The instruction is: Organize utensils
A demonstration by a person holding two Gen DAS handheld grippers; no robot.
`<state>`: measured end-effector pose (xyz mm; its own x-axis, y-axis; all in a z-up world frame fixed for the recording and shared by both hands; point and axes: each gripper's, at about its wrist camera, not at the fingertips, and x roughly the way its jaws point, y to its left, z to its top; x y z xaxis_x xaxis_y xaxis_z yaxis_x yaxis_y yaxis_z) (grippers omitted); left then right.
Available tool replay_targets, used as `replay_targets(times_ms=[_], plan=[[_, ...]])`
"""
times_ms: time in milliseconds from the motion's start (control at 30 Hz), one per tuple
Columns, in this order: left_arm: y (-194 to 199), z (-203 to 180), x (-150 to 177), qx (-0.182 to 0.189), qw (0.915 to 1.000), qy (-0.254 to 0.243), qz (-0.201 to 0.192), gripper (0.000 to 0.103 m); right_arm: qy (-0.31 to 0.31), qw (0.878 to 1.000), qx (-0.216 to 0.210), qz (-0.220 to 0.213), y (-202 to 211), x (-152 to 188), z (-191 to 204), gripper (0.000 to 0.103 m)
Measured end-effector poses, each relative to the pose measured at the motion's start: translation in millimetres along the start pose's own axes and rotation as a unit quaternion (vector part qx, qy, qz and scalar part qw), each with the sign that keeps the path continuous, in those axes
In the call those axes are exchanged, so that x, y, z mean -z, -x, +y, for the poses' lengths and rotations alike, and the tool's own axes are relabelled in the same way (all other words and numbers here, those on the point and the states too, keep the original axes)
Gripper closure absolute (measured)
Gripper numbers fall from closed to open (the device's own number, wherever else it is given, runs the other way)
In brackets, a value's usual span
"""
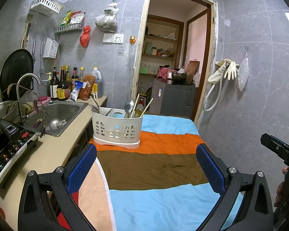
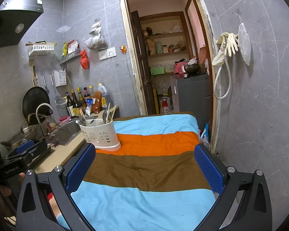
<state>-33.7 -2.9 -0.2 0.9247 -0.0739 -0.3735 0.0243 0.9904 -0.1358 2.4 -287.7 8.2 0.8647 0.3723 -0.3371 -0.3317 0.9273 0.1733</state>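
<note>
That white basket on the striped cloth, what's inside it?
The white basket holds metal spoons and wooden chopsticks, handles or bowls poking up. Their lower ends are hidden behind its wall.

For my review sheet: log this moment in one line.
left claw: open, empty | right claw: open, empty | utensils in caddy on striped cloth

Pretty clearly a small home kitchen, lived-in and a bit cramped. Grey tiled walls, a steel sink (image 1: 61,113) with a curved tap (image 1: 28,80) set into a beige counter (image 1: 54,150), and an induction cooker (image 1: 11,150) right beside it. Sauce and oil bottles (image 1: 62,84) line up behind the sink, a black pan (image 1: 16,71) leans against the wall, and wall racks (image 1: 68,28) hold seasoning packets. There's a range hood (image 2: 11,25) up top and rubber gloves (image 1: 230,69) hang on a hook. The open doorway (image 1: 175,53) shows pantry shelves with jars.
</note>
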Motion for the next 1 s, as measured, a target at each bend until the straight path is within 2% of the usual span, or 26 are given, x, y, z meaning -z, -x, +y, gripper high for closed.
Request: replay_targets(times_ms=[467, 633, 1000], plan=[[1, 2, 3, 0.001, 1.0, 0.004, -0.002, 0.002, 0.003, 1.0, -0.001, 0.002, 2, 2, 7, 0.0], [0, -6, 11, -0.036, 0.9993, -0.013, -0.004, 0.002, 0.004, 1.0, -0.002, 0.002, 2, 2, 8, 0.0], [0, -18, 17, -0.042, 0.998, -0.047, -0.008, 0.002, 0.003, 1.0, -0.001, 0.003, 2, 3, 11, 0.0]])
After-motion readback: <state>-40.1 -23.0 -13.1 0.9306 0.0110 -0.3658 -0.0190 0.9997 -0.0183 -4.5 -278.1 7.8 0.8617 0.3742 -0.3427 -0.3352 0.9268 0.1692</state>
